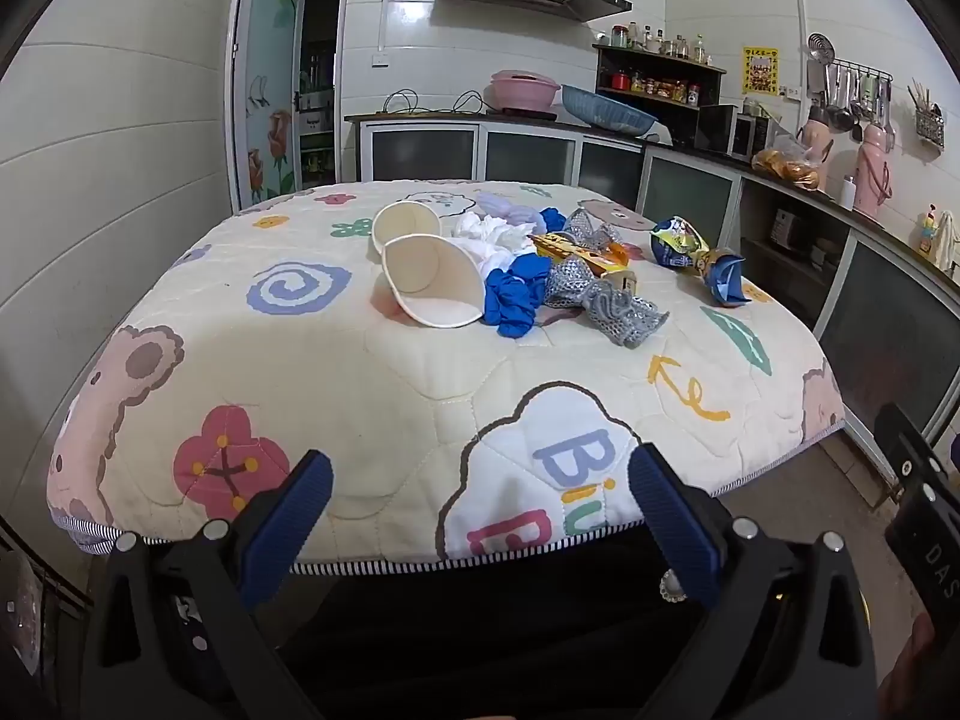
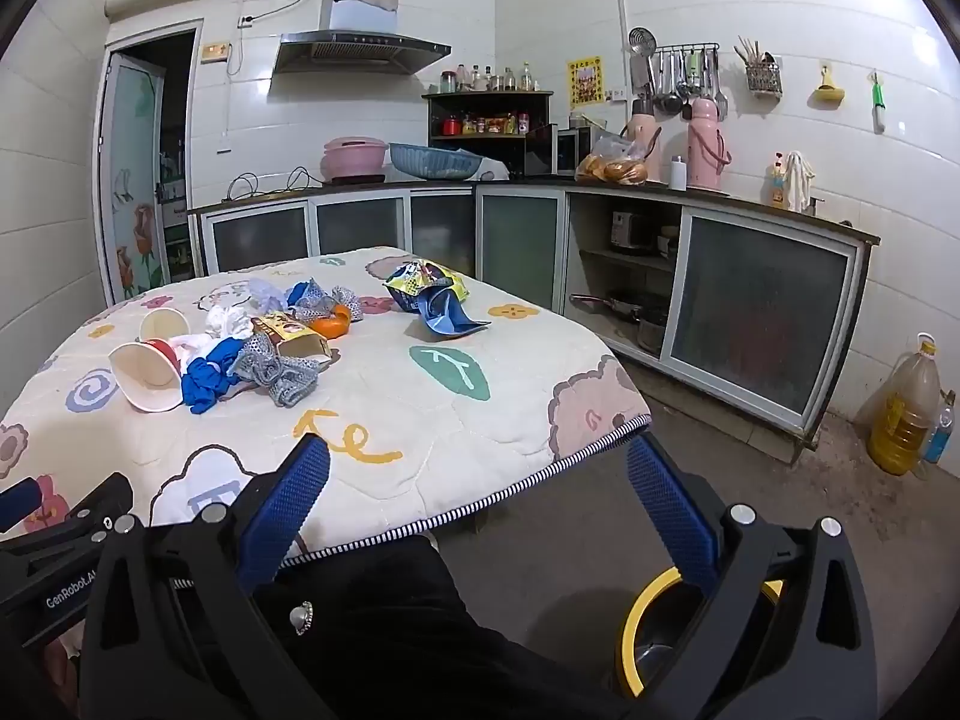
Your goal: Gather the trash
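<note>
So the trash is all heaped on a table covered with a cream quilted cloth with cartoon flowers and clouds (image 1: 360, 372), and I'll place everything off the nearest white paper cup lying on its side (image 1: 433, 288).

A second white paper cup (image 1: 403, 222) lies just behind that one, touching it. Right of the near cup is a crumpled bright blue rubber glove (image 1: 515, 295), pressed up against it. Behind the glove there's a wad of white tissue (image 1: 492, 234). Further right of the cup, past the glove, a silver-grey mesh scrubber cloth (image 1: 618, 306) sprawls toward the table's front, with an orange and yellow snack wrapper (image 1: 576, 249) tucked behind it. Well off to the right of the cup, apart from the main heap, sits a crumpled blue and yellow snack bag (image 1: 699, 258).

Both tools hang back at the near edge of the table, well short of the cup. The left gripper (image 1: 480, 516) has its blue-padded jaws spread wide with nothing between them. Same for the right gripper (image 2: 477, 510): spread apart, holding nothing, over the table's right front corner. Below it on the floor is a yellow-rimmed bin (image 2: 645, 612), only partly visible.
</note>
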Available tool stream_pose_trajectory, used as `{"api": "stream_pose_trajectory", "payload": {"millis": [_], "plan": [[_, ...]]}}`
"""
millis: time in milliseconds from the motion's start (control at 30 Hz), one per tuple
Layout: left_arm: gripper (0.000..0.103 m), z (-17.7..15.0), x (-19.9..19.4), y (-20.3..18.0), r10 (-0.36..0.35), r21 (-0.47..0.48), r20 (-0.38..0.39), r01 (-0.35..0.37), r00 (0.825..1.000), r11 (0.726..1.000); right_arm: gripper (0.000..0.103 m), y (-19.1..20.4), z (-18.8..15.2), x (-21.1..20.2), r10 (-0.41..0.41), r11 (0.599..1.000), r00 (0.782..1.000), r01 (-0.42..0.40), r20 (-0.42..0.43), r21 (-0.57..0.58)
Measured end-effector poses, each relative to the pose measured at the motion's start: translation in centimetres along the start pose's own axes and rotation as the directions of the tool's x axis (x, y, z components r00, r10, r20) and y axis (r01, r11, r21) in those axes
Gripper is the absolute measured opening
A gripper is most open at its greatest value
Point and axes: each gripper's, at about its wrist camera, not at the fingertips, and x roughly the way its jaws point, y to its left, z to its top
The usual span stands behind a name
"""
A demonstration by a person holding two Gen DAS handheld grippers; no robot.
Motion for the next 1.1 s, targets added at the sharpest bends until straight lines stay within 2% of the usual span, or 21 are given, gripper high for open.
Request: {"api": "stream_pose_trajectory", "payload": {"millis": [1100], "plan": [[0.095, -0.31, 0.54, -0.14, 0.004, 0.001, -0.013, -0.004, 1.000, 1.000, 0.095, -0.05, 0.06, 0.26, -0.001, 1.000, 1.000, 0.001, -0.015, 0.003]]}}
